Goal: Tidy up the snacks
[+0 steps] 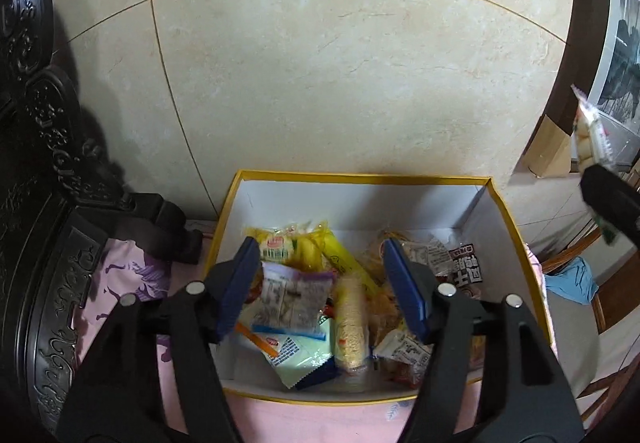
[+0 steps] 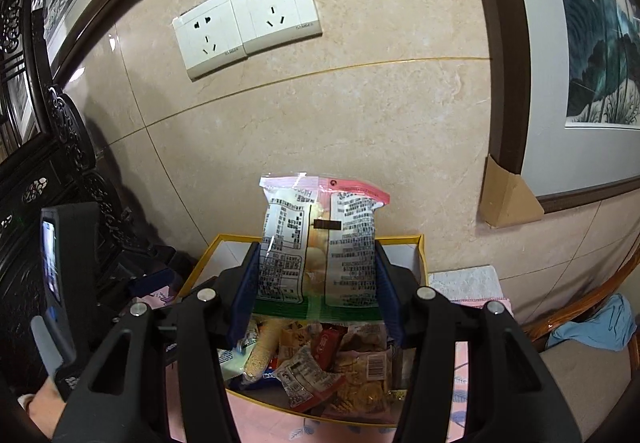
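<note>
- Box (image 1: 516,231) with a yellow rim sits low in the middle of both views, keeping many snacks (image 1: 352,319) together.
- Right gripper (image 2: 316,283) squeezes a clear snack bag (image 2: 320,239) upright above the box, probably to drop in.
- Left gripper (image 1: 324,291) hangs open over the pile, pinching nothing.

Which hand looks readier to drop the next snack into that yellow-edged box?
The right. Its claw grips a snack packet just above the box, while the left claw hangs open and empty over the pile.
</note>
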{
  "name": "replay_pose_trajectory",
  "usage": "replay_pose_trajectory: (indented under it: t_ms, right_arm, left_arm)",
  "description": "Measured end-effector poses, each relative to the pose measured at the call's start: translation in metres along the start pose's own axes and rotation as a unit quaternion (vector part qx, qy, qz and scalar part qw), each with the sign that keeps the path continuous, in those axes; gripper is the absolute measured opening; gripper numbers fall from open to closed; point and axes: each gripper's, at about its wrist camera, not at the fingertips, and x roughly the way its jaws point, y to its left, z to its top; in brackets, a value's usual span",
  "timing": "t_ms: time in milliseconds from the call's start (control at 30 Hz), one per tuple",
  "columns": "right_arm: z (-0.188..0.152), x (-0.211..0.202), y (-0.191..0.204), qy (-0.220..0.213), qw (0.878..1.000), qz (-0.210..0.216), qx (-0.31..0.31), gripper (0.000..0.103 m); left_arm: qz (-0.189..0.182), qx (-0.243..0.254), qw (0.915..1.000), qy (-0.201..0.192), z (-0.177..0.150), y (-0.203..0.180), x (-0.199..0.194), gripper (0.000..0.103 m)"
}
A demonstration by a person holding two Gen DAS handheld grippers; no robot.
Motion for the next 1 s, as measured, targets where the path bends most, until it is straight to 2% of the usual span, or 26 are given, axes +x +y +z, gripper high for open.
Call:
replay_pose_trajectory:
  t_ms: [100,200,467,633,667,700,733,900,967,1000]
  right_arm:
    - [-0.001,0.004,0.0,0.004,1.0,0.001,0.004,0.054]
    - [-0.004,0.01,0.0,0.012,1.0,-0.002,0.004,0.054]
    - [-0.014,0.036,-0.001,0.054,0.998,-0.01,0.014,0.054]
    - [-0.022,0.055,0.0,0.097,0.995,-0.016,0.011,0.057]
    - [-0.023,0.058,-0.001,0.106,0.994,-0.015,0.012,0.06]
    - [-0.024,0.058,-0.001,0.107,0.994,-0.019,0.011,0.07]
    - [-0.024,0.057,0.0,0.105,0.994,-0.025,0.01,0.073]
    - [-0.022,0.048,0.0,0.101,0.994,-0.035,0.005,0.076]
    - [-0.02,0.042,-0.001,0.098,0.994,-0.037,0.007,0.079]
    - [-0.02,0.039,-0.001,0.096,0.995,-0.039,0.006,0.094]
  left_arm:
    - [0.008,0.0,1.0,-0.001,-0.002,0.002,-0.005,0.079]
    - [0.013,-0.002,0.9999,-0.001,-0.003,0.004,-0.01,0.084]
    - [0.039,-0.025,0.9989,0.005,-0.009,0.029,-0.018,0.09]
    - [0.05,-0.029,0.9983,0.003,-0.006,0.035,-0.02,0.093]
    - [0.052,-0.029,0.9983,0.002,-0.005,0.035,-0.021,0.094]
    - [0.053,-0.029,0.9982,-0.001,-0.003,0.035,-0.022,0.096]
    - [0.055,-0.03,0.9981,-0.003,-0.002,0.035,-0.024,0.097]
    - [0.055,-0.027,0.9981,0.001,0.0,0.032,-0.025,0.099]
    - [0.059,-0.024,0.998,0.001,0.0,0.03,-0.026,0.099]
    - [0.06,-0.023,0.9979,0.001,0.0,0.03,-0.027,0.099]
